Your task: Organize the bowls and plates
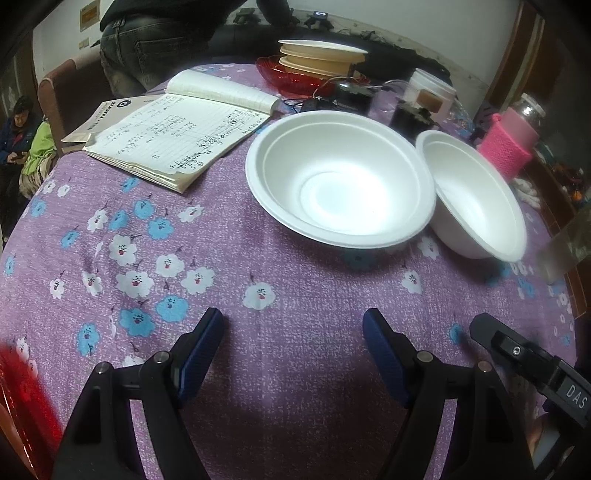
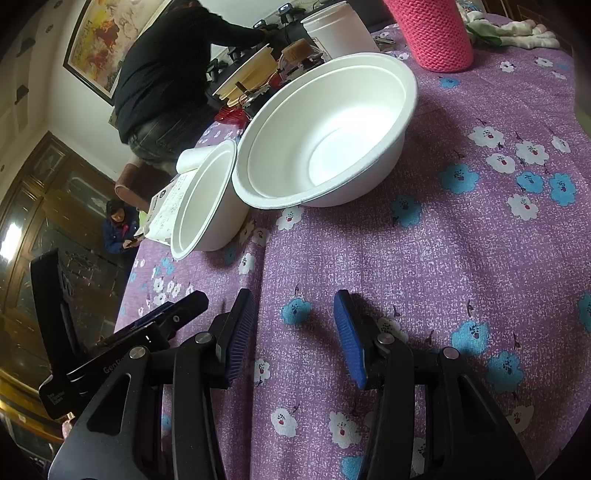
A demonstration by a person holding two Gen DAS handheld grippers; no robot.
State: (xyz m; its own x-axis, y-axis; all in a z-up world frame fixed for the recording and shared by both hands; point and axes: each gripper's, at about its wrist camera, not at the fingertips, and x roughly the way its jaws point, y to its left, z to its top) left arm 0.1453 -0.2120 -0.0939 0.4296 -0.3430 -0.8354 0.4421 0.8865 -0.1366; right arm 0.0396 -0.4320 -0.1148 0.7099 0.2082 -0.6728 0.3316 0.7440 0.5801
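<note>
Two white foam bowls stand upright side by side on the purple flowered tablecloth (image 1: 280, 369), rims touching. One bowl (image 1: 340, 177) (image 2: 207, 199) lies near the notebook, the other bowl (image 1: 476, 199) (image 2: 325, 133) near the pink sleeve. A stack of beige bowls (image 1: 317, 55) (image 2: 247, 74) sits on a red plate (image 1: 280, 75) at the far side. My left gripper (image 1: 293, 321) hovers open over bare cloth in front of the bowls. My right gripper (image 2: 293, 302) is also open with nothing between its blue pads (image 2: 240, 332), short of the nearer bowl.
An open notebook (image 1: 177, 136) lies left of the bowls. A jar in a pink knitted sleeve (image 1: 509, 144) (image 2: 436, 33), a white container (image 1: 432, 92) and black electronics with wires (image 1: 343, 99) crowd the back. A person (image 1: 147, 44) stands beyond the table; another sits at far left (image 1: 18, 125).
</note>
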